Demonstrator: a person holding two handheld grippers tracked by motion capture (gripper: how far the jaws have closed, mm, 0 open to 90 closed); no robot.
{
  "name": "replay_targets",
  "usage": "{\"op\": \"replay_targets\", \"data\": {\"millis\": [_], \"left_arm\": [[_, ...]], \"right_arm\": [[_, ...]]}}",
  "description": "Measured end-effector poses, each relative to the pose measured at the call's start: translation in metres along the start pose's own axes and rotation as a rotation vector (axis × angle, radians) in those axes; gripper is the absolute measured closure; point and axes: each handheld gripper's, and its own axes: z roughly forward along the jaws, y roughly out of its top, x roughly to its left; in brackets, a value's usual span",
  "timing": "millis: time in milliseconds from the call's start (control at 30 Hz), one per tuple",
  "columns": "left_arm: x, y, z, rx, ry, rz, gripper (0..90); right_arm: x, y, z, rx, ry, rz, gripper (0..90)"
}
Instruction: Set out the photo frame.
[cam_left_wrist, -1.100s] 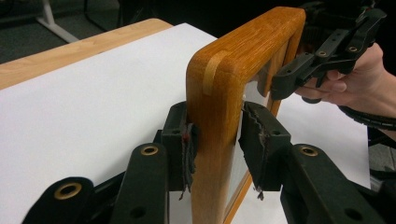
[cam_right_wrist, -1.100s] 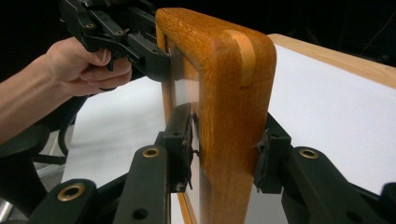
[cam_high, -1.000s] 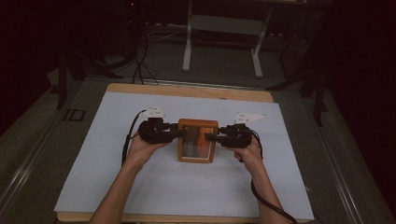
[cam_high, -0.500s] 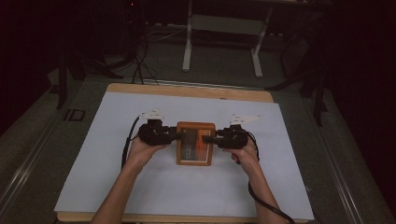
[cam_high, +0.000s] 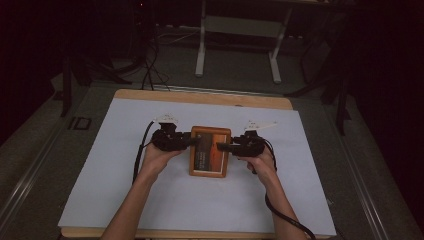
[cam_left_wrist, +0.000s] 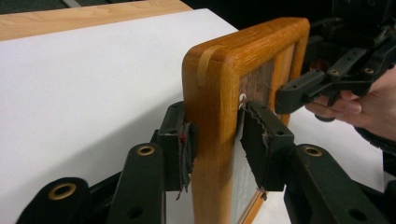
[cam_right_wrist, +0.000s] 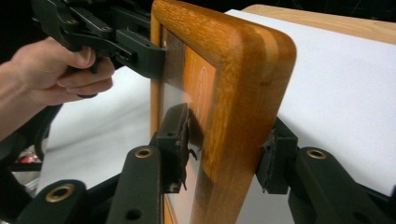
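High view: a wooden picture frame (cam_high: 210, 151) with rounded corners and an orange print lies mid-desk on a smooth white sheet (cam_high: 125, 200), with bare sheet all round it. The left claw (cam_left_wrist: 214, 140) clamps its left rail. The right claw (cam_right_wrist: 229, 154) straddles its right rail, its jaws having just been opening.

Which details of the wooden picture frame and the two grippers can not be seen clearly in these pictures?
- Orange picture in the wooden frame: too small in the high view; seen edge-on in both gripper views.
- Frame's bottom edge: cut off in both gripper views.
- Right gripper's far pad: partly hidden by the frame.
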Motion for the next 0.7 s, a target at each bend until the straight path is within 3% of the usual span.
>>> {"op": "replay_targets", "data": {"millis": [433,533,700], "left_arm": [[-0.003,0.0,-0.003,0.016,-0.01,0.007,63.3],[-0.003,0.0,-0.005,0.009,-0.004,0.004,54.5],[-0.004,-0.002,-0.017,-0.024,0.014,0.011,44.2]], "right_arm": [[0.004,0.0,-0.002,0.013,-0.022,-0.028,54.3],[0.005,0.001,-0.006,-0.007,-0.023,-0.026,44.7],[0.006,0.002,-0.02,-0.02,-0.067,-0.037,34.7]]}}
